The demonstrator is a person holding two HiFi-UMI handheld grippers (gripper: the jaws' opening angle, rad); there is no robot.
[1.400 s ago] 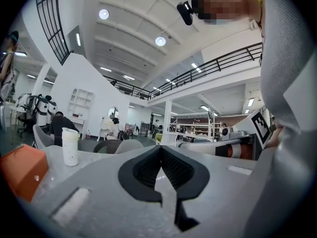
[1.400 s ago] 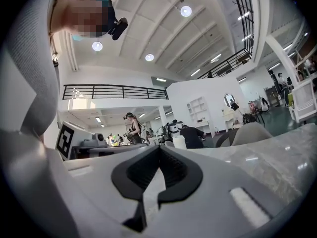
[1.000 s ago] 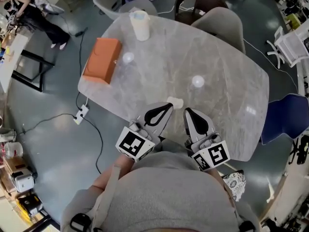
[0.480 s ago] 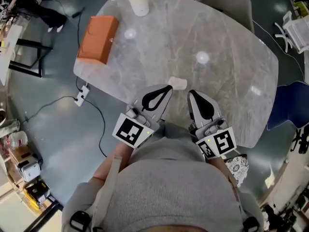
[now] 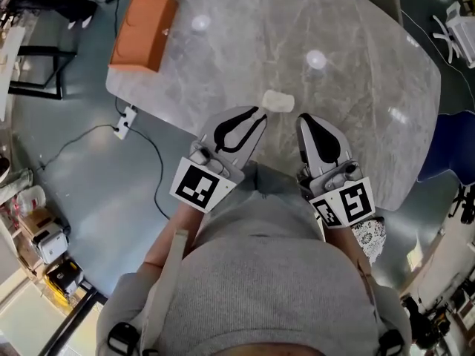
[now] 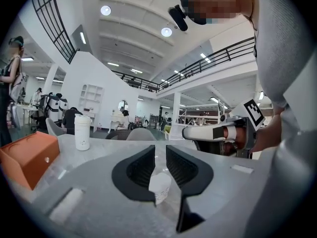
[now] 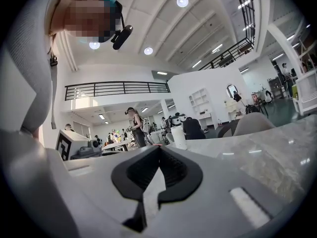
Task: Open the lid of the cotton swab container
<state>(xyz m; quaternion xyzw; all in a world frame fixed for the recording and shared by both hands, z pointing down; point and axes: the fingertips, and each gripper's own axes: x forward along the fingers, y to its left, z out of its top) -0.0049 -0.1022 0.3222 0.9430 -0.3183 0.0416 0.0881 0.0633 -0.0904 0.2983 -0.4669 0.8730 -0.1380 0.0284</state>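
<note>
The left gripper (image 5: 258, 113) (image 6: 160, 150) has its jaws a little apart, and they have just been opening. In the left gripper view, the small white cotton swab container (image 6: 159, 186) shows low in the gap between them. The jaws do not press on it.

The right gripper (image 5: 306, 117) (image 7: 159, 148) has its jaws together with nothing between them.

From the head view, the container (image 5: 277, 101) lies flat on the tabletop (image 5: 356, 73). It is just past the tips of the left jaws, a bit toward the right jaws. Its long side runs across, from one gripper toward the other, not along the jaws. I cannot tell which end has the lid.

The tabletop is grey stone with pale lines and bright spots of light on it. Far past the left jaws lies an orange box (image 5: 143, 32) (image 6: 27, 155). Farther off stands a tall white cup (image 6: 82, 132) (image 7: 178, 138).

Beside the tabletop is a grey floor (image 5: 82, 176) with a black cable and a white power strip (image 5: 126, 121).

The room is a big white hall. It has round lights in the ceiling and a balcony with a black rail (image 6: 218, 56).
</note>
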